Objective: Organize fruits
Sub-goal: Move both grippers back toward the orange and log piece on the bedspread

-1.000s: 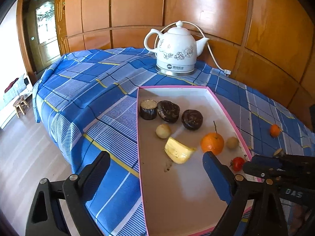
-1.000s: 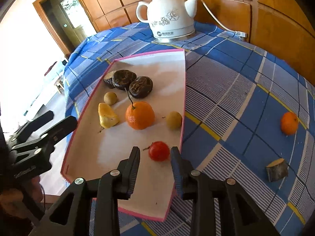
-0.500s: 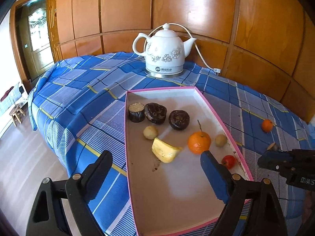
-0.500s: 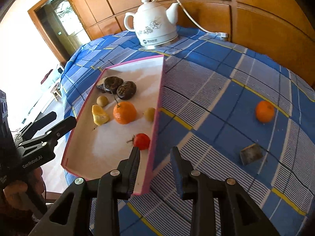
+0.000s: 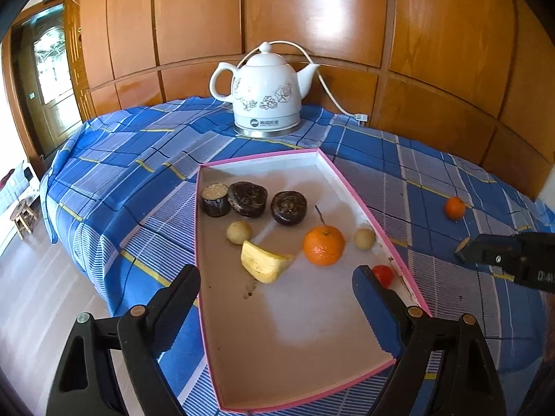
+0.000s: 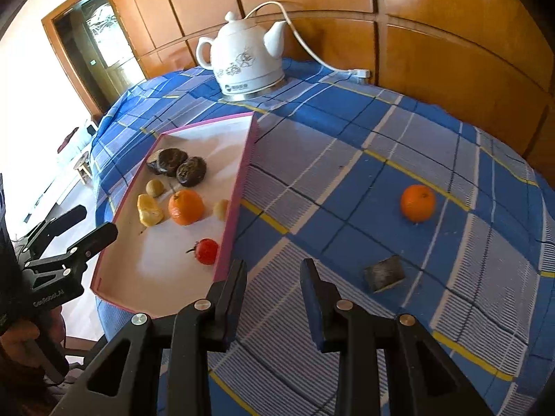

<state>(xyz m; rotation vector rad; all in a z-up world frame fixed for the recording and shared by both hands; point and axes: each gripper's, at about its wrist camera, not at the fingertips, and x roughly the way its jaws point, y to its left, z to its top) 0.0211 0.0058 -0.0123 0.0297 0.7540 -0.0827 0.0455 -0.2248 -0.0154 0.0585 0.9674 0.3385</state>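
Two fruits, orange (image 6: pixel 417 203) and dark chunk (image 6: pixel 384 273), lie right of the tray (image 6: pixel 242 187) awaiting sorting; right gripper (image 6: pixel 274 298) narrowed, empty, left gripper (image 5: pixel 277 298) wide, empty.

Daylight floods in from the doorway (image 5: pixel 52 79) on the left, and the floor (image 5: pixel 31 298) there washes out to near white. The wood panelling (image 5: pixel 312 10) throws back a broad glare patch. Short, soft shadows sit under the fruit in the tray (image 5: pixel 312 329). Both views bow strongly, with black corners. Everything looks sharp.
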